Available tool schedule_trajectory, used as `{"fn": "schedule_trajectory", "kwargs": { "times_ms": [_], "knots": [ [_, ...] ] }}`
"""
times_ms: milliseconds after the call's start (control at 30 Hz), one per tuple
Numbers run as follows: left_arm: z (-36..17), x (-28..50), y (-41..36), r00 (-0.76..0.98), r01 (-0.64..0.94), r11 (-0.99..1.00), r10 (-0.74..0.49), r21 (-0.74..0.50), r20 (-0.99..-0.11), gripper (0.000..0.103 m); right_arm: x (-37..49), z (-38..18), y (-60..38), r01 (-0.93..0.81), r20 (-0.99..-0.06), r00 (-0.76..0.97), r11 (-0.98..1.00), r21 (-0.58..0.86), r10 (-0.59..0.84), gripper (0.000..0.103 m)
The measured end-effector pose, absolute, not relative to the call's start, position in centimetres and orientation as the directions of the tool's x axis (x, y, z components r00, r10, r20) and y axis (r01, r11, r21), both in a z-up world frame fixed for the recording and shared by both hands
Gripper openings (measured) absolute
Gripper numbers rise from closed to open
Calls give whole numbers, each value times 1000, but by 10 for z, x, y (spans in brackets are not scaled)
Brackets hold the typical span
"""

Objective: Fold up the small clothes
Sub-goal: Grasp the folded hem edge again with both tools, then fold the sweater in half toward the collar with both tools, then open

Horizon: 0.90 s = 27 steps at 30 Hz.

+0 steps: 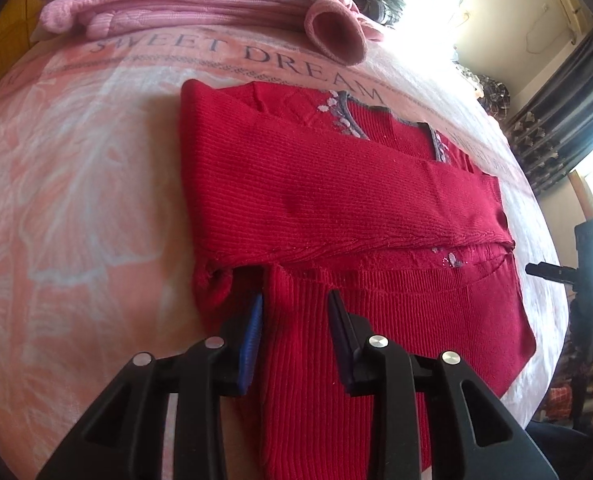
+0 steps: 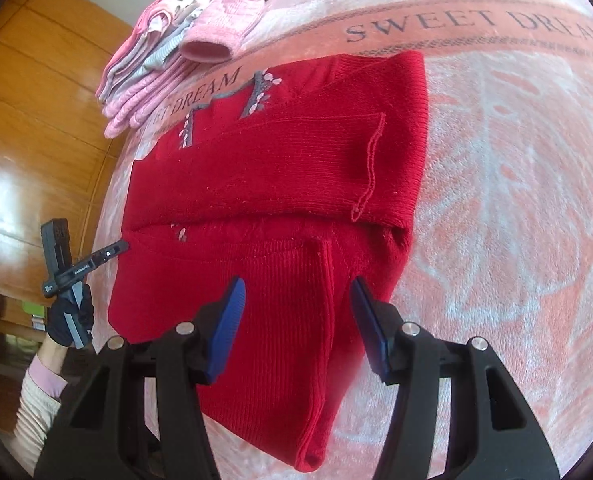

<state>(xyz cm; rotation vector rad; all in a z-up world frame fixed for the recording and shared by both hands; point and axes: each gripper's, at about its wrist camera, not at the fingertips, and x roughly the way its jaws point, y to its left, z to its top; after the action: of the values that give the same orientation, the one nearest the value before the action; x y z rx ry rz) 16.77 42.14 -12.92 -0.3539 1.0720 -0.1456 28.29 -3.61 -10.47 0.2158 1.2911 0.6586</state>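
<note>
A red knit sweater [image 1: 336, 208] [image 2: 276, 168] lies flat on a pink "SWEET DREAM" blanket [image 1: 76, 180] [image 2: 516, 200]. Its grey flowered neckline faces away from me and one sleeve is folded across the chest. My left gripper [image 1: 295, 300] is open low over the sweater's near left part, and a folded strip of ribbed hem lies between its fingers. My right gripper [image 2: 296, 282] is open over the near right part of the hem, astride a lengthwise fold. In the right wrist view a gloved hand [image 2: 70, 316] holds the left gripper's body by the sweater's left edge.
A stack of folded pink and grey clothes [image 1: 176, 12] [image 2: 156, 68] sits at the far side of the blanket, one pink cuff hanging toward the sweater. Wooden panelling [image 2: 36, 120] stands on the left. Dark curtains [image 1: 556, 120] and a bright window are on the right.
</note>
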Motion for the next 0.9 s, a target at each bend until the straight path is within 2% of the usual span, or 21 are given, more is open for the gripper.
{"fn": "schedule_trajectory", "kwargs": {
  "times_ms": [100, 167, 300, 467, 600, 633, 667, 700, 767, 900],
  "knots": [
    [-131, 170, 418, 480, -42, 932, -297, -360, -825, 9, 289, -110, -26, -357, -836, 123, 810, 465, 534, 55],
    [-130, 169, 419, 490, -40, 927, -307, -373, -816, 5, 293, -116, -23, -363, -842, 116, 812, 457, 526, 55],
    [-128, 166, 422, 509, -38, 913, -332, -406, -794, 5, 295, -125, -12, -387, -855, 88, 808, 443, 511, 53],
    [-132, 169, 422, 500, -51, 910, -334, -412, -799, 5, 294, -131, 3, -435, -893, 107, 829, 353, 436, 51],
    [-137, 173, 424, 493, -85, 895, -343, -437, -799, 8, 291, -133, 9, -464, -906, 140, 835, 296, 399, 50],
    [-137, 173, 424, 491, -89, 895, -343, -438, -801, 8, 290, -133, 11, -473, -908, 151, 835, 281, 391, 48],
    [-137, 174, 424, 491, -92, 895, -341, -437, -802, 8, 289, -132, 12, -487, -909, 163, 832, 264, 384, 39],
    [-136, 174, 423, 492, -92, 897, -337, -433, -803, 8, 288, -131, 13, -503, -909, 168, 826, 254, 382, 25],
    [-133, 171, 420, 502, -84, 907, -320, -414, -803, 7, 286, -128, 12, -522, -901, 165, 810, 266, 402, 11],
    [-119, 161, 417, 552, -50, 906, -326, -421, -768, 4, 281, -116, -1, -525, -878, 166, 794, 306, 448, 5]
  ]
}}
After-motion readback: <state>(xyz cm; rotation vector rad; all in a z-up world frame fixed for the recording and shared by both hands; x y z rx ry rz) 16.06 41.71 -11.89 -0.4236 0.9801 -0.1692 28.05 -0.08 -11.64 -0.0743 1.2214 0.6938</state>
